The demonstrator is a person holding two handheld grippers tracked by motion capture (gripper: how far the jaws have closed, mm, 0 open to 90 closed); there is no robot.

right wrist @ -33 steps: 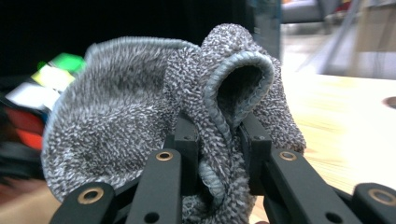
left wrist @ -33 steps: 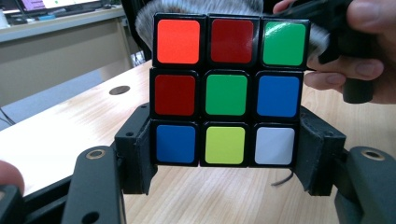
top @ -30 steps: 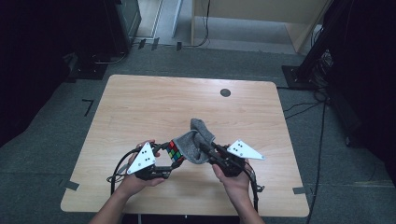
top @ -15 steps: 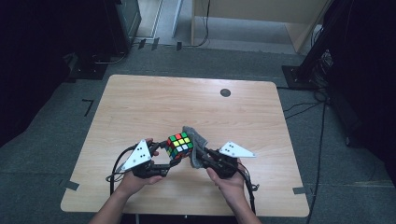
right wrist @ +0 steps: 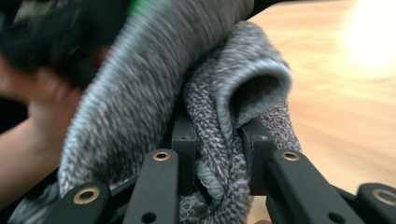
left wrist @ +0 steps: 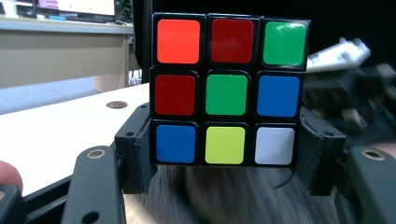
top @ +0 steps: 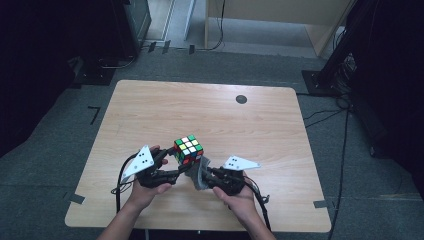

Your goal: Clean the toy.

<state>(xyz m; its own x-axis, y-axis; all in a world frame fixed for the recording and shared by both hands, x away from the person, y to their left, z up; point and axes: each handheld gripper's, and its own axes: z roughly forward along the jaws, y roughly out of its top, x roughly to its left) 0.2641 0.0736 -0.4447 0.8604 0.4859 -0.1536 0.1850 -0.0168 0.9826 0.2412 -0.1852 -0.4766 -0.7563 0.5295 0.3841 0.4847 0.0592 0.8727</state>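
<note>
Dark grey carpet lies around the pale wooden table (top: 150, 115), and the work goes on at its near edge, close to the person. From where I stand, the left gripper (top: 172, 161) is clamped on the multicoloured plastic puzzle cube (top: 188, 149), its jaws pressing two opposite sides of the lowest layer; the cube sits tilted and seems lifted a little above the wood. The right gripper (top: 202, 172) has its jaws closed on a bunched fold of grey knitted cloth (top: 197, 176), just beside the cube and lower.

I think the main risk is the low hold: a hard wipe across the top could twist that layer or push the cube out onto the table. The loose cloth may also catch on a cube corner or on the left jaws, and the thin fold may slip free.
</note>
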